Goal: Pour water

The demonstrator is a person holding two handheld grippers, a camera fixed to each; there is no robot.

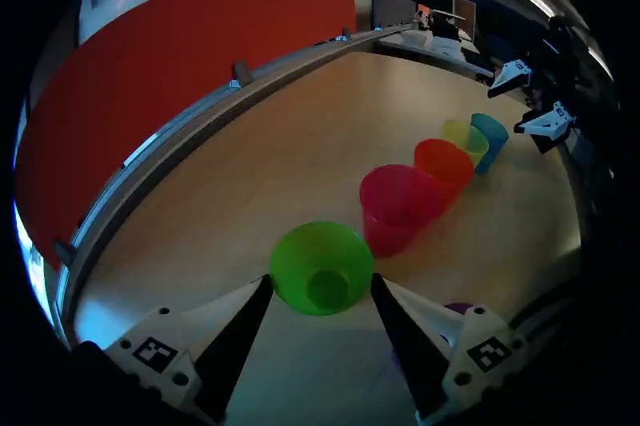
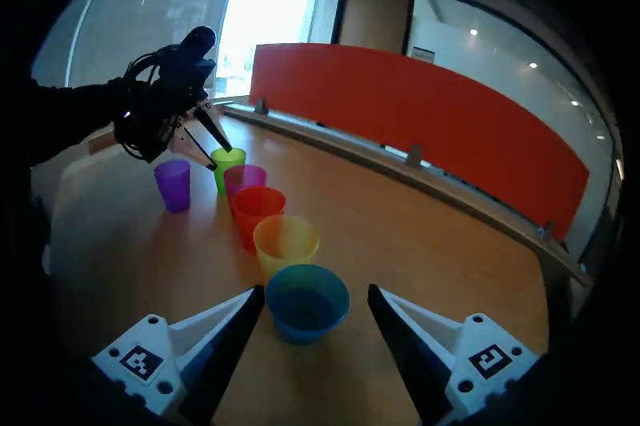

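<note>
Crowding worries us: the green cup (image 1: 322, 268), lower centre, sits between the tips of our left claw (image 1: 320, 277), grip impossible to judge, the blue cup (image 2: 306, 302) inside our wide right claw (image 2: 314, 289), so a tilt could knock the pink cup (image 1: 396, 206) and spill; whether either is filled we cannot tell.

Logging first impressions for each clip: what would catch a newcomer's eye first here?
A row of bright cups crosses the wooden table: green cup, pink cup, orange cup, yellow cup, blue cup, plus a purple cup set apart. The left gripper, fingers open, flanks the green cup at one end; the right gripper flanks the blue one at the other. A long red panel lines the table's edge.
</note>
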